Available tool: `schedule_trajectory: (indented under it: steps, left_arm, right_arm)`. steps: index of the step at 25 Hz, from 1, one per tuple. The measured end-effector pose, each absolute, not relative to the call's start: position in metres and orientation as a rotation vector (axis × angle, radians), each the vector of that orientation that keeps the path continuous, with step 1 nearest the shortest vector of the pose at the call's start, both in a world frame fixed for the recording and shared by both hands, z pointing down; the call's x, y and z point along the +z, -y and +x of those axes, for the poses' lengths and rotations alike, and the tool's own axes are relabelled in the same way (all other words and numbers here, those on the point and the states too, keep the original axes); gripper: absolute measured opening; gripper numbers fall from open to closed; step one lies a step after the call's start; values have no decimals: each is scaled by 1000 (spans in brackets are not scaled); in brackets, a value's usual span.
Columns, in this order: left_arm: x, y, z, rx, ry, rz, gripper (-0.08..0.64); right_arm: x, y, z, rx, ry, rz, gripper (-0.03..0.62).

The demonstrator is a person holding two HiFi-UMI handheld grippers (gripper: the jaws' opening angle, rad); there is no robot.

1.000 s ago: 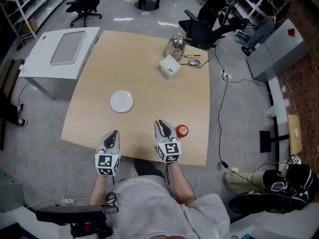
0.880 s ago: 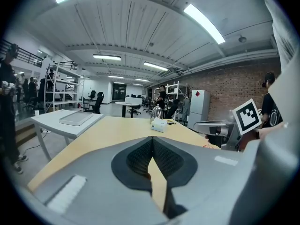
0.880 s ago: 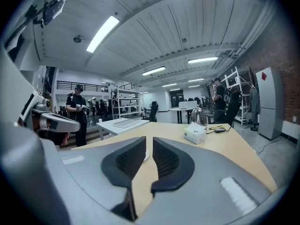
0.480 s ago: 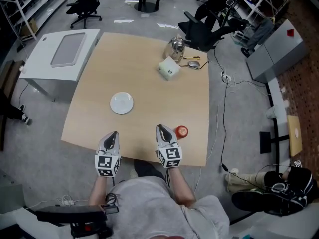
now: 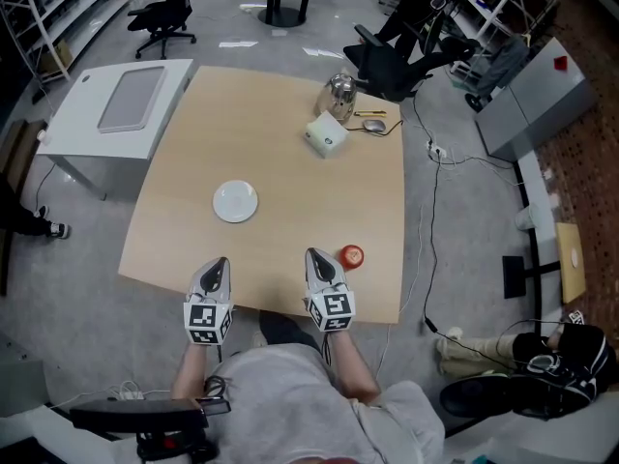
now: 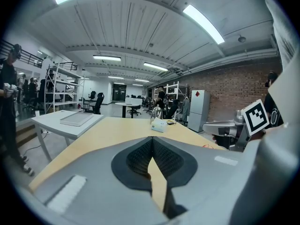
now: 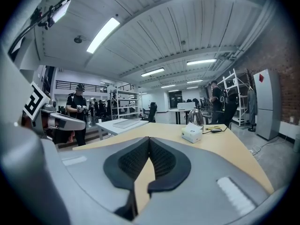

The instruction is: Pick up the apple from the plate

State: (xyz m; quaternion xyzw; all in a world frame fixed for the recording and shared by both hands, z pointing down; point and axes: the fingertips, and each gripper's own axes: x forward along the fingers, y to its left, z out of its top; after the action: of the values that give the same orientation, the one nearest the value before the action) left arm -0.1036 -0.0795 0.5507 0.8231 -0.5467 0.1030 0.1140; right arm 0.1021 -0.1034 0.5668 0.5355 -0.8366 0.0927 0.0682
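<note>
A red apple (image 5: 351, 255) lies on the bare wooden table (image 5: 290, 162) near its front right edge, not on the plate. The white plate (image 5: 235, 200) sits empty at mid-table. My right gripper (image 5: 313, 256) hovers just left of the apple, apart from it; its jaws are closing the last bit and the tips meet (image 7: 149, 139) with nothing between them. My left gripper (image 5: 221, 262) is at the front edge below the plate, its tips together (image 6: 152, 139) and holding nothing. Neither gripper view shows the apple clearly.
A white tissue box (image 5: 329, 133), a metal kettle (image 5: 338, 92) and small items with a cable lie at the table's far right. A white side table (image 5: 121, 100) stands to the left. Office chairs, shelving and people are farther off.
My right gripper has drawn back slightly toward the table's front edge, away from the apple. The apple, the plate and the left gripper have stayed put.
</note>
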Motion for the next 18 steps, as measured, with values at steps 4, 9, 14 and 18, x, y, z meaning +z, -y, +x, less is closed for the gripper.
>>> schedule_trajectory:
  steps: [4,9,14,18]
  left_arm:
    - [551,78,-102,303,1596,2418,20]
    - [548,80,-101,304,1596,2420,20]
    - [553,78,-104,305,1598,2419,20]
    - [551,78,-104,305,1600,2416,20]
  right_arm:
    - [567,101,100,274,2521,1597,6]
    - [566,101,98,279,2521,1586,6]
    - [570,101,97,280,2522,1589,6]
    - [568,100,96,280,2523,1583,6]
